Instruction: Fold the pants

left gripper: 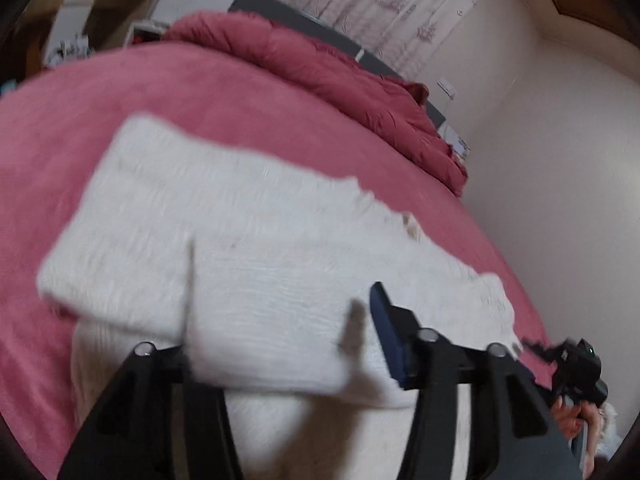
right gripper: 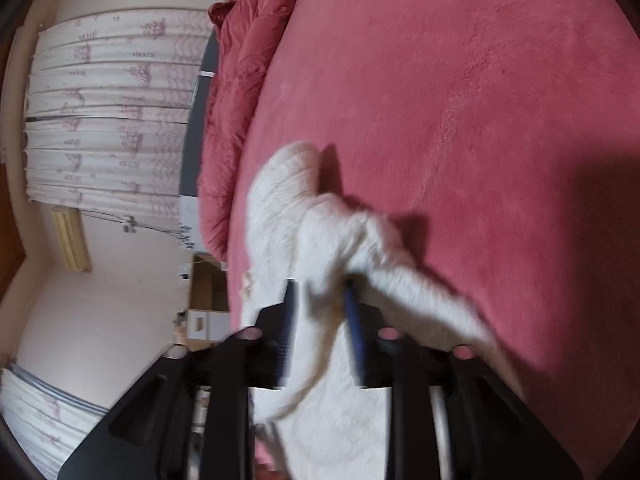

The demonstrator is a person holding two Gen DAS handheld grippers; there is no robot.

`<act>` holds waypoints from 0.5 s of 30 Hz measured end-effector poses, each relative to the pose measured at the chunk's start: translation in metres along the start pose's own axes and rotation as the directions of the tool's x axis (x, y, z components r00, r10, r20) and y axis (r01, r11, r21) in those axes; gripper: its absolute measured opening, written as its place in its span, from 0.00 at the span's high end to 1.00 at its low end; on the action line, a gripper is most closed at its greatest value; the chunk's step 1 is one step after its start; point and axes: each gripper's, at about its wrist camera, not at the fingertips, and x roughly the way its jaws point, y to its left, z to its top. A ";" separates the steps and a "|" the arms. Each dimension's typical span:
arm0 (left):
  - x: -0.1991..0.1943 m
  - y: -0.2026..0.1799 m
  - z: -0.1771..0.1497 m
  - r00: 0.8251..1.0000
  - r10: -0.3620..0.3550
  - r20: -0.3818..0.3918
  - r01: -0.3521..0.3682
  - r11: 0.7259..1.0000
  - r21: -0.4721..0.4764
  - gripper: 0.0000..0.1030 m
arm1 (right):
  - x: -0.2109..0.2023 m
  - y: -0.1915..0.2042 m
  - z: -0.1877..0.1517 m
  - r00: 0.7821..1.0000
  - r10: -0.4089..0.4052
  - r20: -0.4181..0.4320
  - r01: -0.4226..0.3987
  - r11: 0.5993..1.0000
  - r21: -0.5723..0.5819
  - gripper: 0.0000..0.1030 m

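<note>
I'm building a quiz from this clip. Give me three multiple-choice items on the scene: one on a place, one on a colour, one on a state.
1. Where do the pants lie?
A. on the floor
B. on the bed cover
C. on a chair

2. What colour are the pants?
A. white
B. blue
C. black

3. What is between the right gripper fingers?
A. nothing
B. a pillow
C. a fold of the pants

Key: 1 B, the left wrist view shows them spread on the pink cover. 2 A, the cloth is white in both views. 3 C, white cloth runs between the two fingers in the right wrist view.
</note>
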 end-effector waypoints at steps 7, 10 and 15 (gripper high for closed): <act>0.003 -0.002 0.001 0.999 -0.044 0.008 0.044 0.999 -0.016 0.36 | -0.021 0.007 0.012 0.997 0.076 0.027 -0.075 0.996 -0.044 0.47; 0.005 -0.006 0.001 0.999 -0.035 0.018 0.036 0.999 -0.039 0.36 | -0.004 -0.003 0.014 1.000 0.030 0.001 -0.030 0.999 -0.012 0.51; 0.004 -0.008 0.004 1.000 -0.002 0.021 0.002 1.000 -0.008 0.34 | 0.003 -0.005 0.027 1.000 0.005 -0.006 -0.005 1.000 0.006 0.54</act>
